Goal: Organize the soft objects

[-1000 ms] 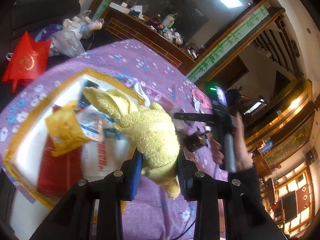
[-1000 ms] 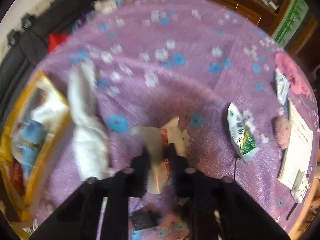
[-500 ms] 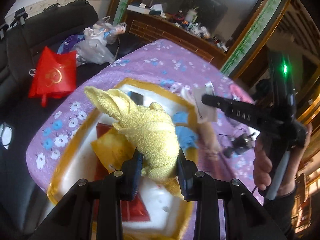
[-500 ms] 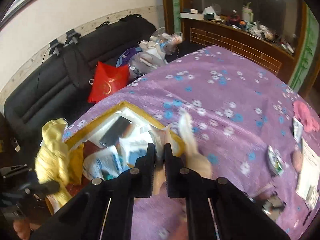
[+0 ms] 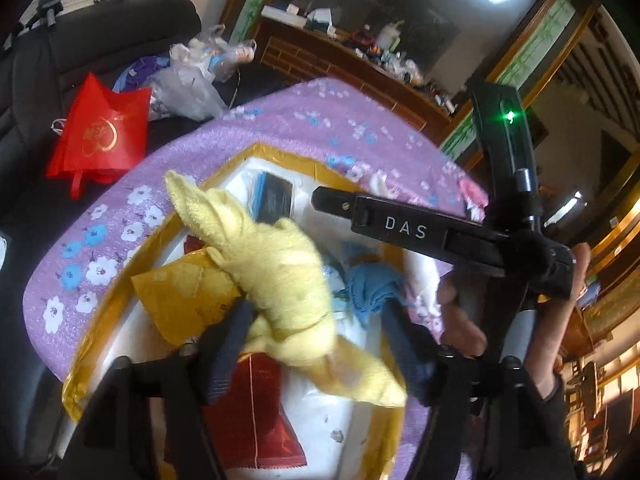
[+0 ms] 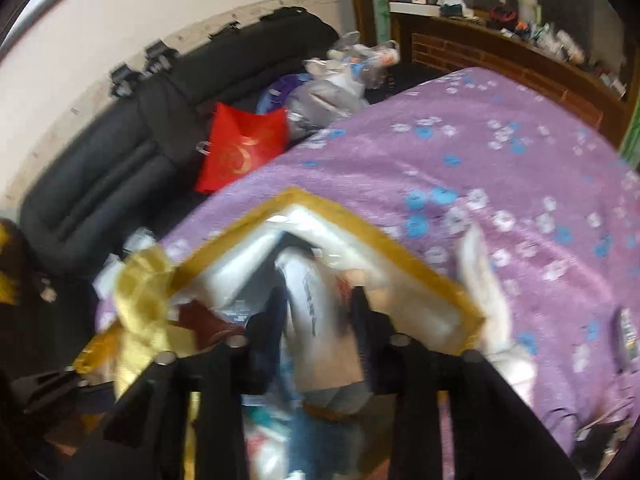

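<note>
Yellow towel (image 5: 280,276): soft, light, floppy; bunched middle best for grip. Left gripper (image 5: 316,340) fingers apart around it above box (image 5: 120,292). Right gripper (image 6: 320,316) fingers apart around white packet (image 6: 316,320).

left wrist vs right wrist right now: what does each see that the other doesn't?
Only left wrist: the right gripper's body marked DAS, the hand holding it, a blue cloth in the box.

Only right wrist: a pale packet between the right jaws, a white cloth lying outside the box.

Both: the yellow towel, gold-edged foam box, red bag, purple floral cover.
</note>
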